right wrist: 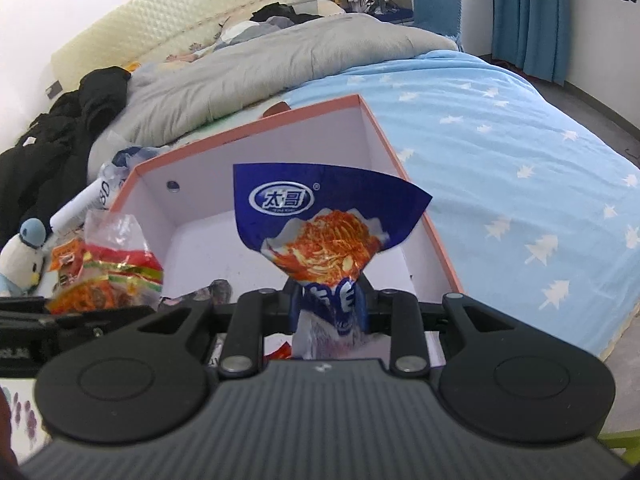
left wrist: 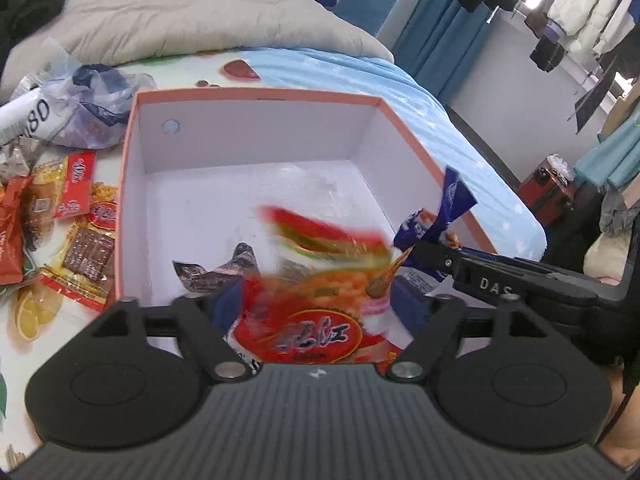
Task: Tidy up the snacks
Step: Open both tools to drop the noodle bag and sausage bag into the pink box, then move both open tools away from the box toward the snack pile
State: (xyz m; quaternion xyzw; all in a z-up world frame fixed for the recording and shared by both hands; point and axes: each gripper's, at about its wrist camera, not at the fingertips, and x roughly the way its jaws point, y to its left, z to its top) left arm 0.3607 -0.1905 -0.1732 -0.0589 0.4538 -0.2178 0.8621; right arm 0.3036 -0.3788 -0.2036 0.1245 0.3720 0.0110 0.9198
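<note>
Bed (right wrist: 500, 152) first: we see the big pink box (left wrist: 256, 96) sitting on it. Above the box, our left tool (left wrist: 312, 320) is spread wide, with the blurry red snack bag (left wrist: 316, 292) loose between its fingers. Beside it, our right tool (right wrist: 330, 304) is pinching the blue snack bag (right wrist: 320, 216).

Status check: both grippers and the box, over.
Left gripper open, red snack bag dropping. Right gripper shut on blue snack packet. Box clear below.
</note>
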